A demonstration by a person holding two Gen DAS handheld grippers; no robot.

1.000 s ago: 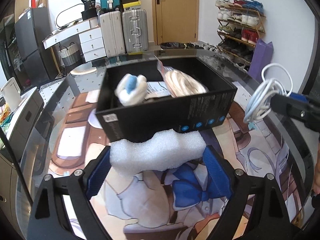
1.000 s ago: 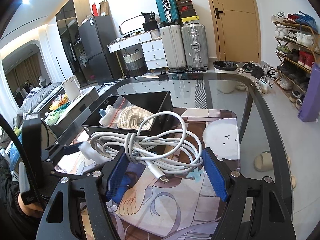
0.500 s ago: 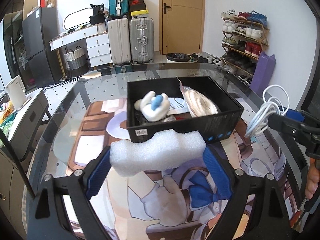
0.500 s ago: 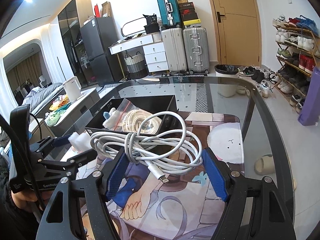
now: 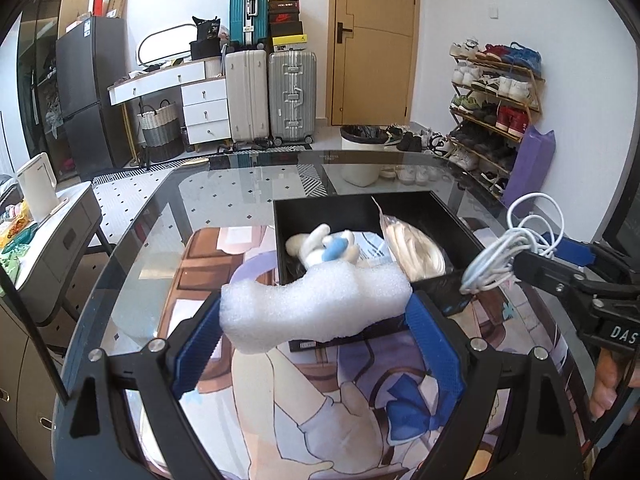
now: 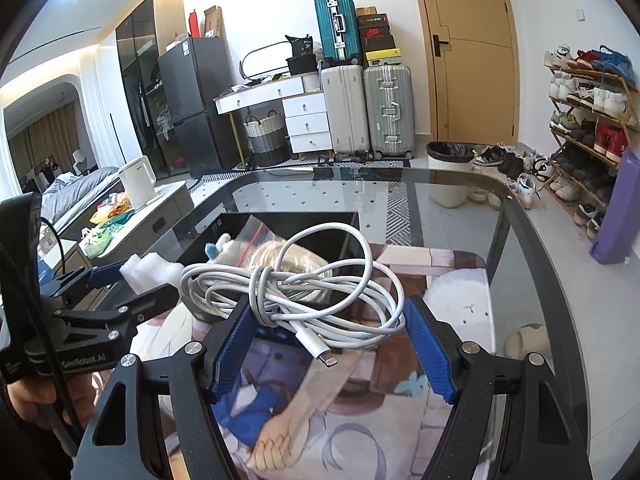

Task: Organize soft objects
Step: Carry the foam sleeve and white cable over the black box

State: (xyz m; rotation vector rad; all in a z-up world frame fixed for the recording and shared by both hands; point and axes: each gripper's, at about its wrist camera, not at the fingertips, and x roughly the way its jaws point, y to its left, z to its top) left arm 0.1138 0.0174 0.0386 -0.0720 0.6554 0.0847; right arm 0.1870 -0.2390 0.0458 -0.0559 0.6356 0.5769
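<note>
My left gripper [image 5: 316, 320] is shut on a white foam piece [image 5: 312, 304] and holds it above the table, just in front of the black box [image 5: 440, 212]. The box holds a white and blue plush toy [image 5: 324, 244] and a bagged coil of cream rope [image 5: 416, 248]. My right gripper [image 6: 328, 320] is shut on a bundled white charging cable [image 6: 304, 288], held above the table near the box's right side. The cable also shows in the left wrist view [image 5: 516, 248]. The foam and left gripper show in the right wrist view [image 6: 152, 272].
The glass table [image 5: 240, 184] carries an anime-print mat [image 5: 360, 400]. Beyond it stand suitcases [image 5: 272, 92], a white drawer desk [image 5: 200, 96], a bin [image 5: 362, 152] and a shoe rack [image 5: 496, 92]. A low cabinet with a kettle [image 5: 38, 188] stands at left.
The left gripper with the foam has risen and drawn left, so the box now appears further right and lower. The right gripper with the cable has moved closer to the box.
</note>
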